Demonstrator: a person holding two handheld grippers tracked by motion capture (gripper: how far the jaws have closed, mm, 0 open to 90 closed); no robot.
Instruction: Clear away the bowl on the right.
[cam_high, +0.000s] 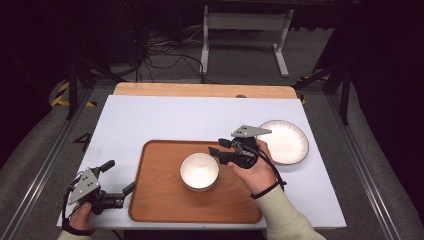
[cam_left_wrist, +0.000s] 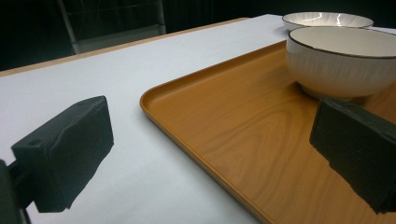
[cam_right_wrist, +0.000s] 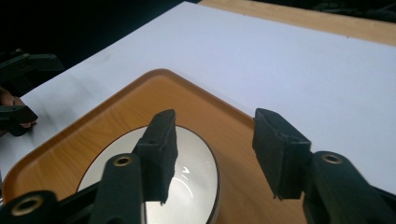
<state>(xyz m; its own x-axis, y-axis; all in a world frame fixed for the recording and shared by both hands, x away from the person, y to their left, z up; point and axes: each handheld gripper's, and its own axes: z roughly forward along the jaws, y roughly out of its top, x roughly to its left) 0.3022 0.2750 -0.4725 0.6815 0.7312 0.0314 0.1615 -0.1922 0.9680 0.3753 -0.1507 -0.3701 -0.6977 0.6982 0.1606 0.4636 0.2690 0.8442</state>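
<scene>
Fig.: white bowl (cam_high: 199, 171) sits upright near centre of wooden tray (cam_high: 160, 205), on white table cover (cam_high: 165, 120). Right gripper (cam_high: 216, 152) hovers just beside bowl's right rim, jaws wide apart, one jaw over the bowl's interior, nothing held. White plate (cam_high: 287, 142) lies off tray, to the right. Left gripper (cam_high: 120, 177) rests at tray's left edge, jaws wide, straddling the rim, empty. Risk (judged): closing on the thin rim w/ a shallow bite could tip or skid the bowl; lifting tray one-sided would slide it.
</scene>
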